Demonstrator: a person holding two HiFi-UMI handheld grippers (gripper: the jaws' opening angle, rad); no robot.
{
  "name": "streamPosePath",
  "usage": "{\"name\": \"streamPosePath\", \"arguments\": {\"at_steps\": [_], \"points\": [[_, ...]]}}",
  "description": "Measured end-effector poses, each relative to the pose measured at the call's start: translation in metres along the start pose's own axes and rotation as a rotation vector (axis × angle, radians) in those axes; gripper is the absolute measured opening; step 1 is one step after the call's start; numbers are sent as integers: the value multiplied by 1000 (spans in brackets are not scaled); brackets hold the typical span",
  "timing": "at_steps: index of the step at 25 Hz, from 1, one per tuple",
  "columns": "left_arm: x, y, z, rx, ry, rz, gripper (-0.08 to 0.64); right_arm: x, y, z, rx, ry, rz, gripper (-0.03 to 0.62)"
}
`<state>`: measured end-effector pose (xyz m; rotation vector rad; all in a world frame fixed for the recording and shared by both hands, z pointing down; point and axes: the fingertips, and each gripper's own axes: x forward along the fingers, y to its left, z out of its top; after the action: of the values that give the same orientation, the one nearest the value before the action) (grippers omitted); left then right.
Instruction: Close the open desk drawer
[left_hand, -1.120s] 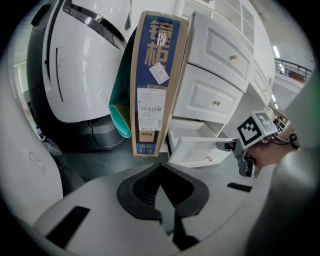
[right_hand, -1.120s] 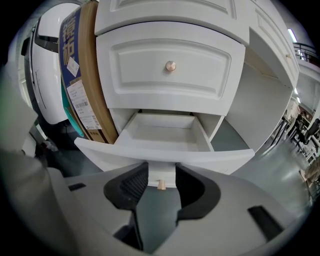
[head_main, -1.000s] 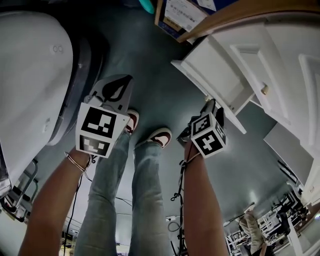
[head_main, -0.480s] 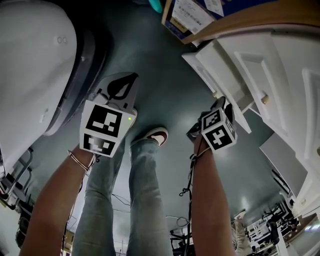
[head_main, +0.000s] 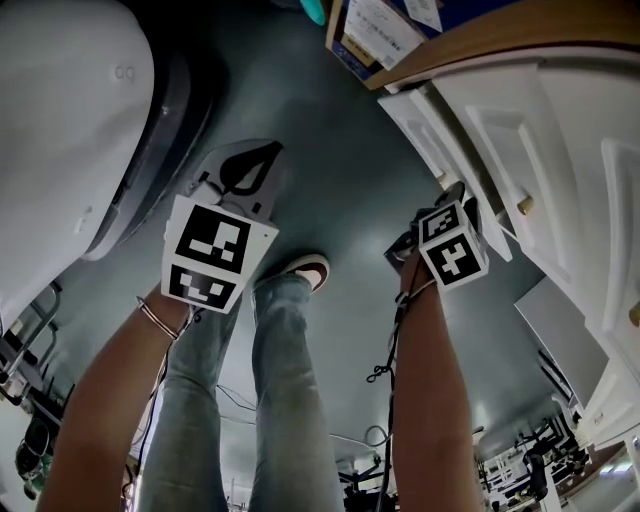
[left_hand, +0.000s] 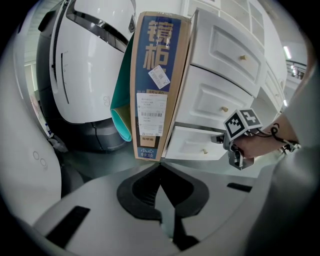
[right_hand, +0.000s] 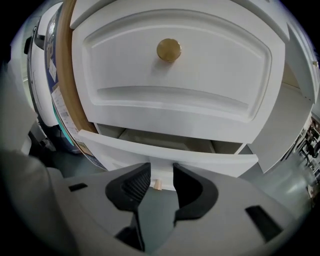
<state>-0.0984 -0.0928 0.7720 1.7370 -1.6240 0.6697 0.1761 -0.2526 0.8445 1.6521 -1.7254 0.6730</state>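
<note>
Faces the open bottom drawer (right_hand: 208, 161) head-on with the right gripper (right_hand: 161, 166), the nearer one: jaws apart, just narrowed a little, gripping nothing, small knob (right_hand: 157, 184) showing beyond the gap. Stretches side to side, so likely calls for a straight push. Holds the left gripper (left_hand: 160, 167) pinched together, empty, well apart.

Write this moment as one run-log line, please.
drawer: open | right tool: at drawer front, jaws apart, just been closing, knob between them, ungripped | left tool: shut, empty
</note>
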Motion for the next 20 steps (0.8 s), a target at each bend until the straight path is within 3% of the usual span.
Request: {"name": "streamPosePath", "arguments": {"at_steps": [6,20], "points": [[0,-16,3,1,4,-9,12,11,-8,2,16,46,-3,147],[-2,-14,8,-1,0,14,12,30,-13,25,48,34,-21,146]]}}
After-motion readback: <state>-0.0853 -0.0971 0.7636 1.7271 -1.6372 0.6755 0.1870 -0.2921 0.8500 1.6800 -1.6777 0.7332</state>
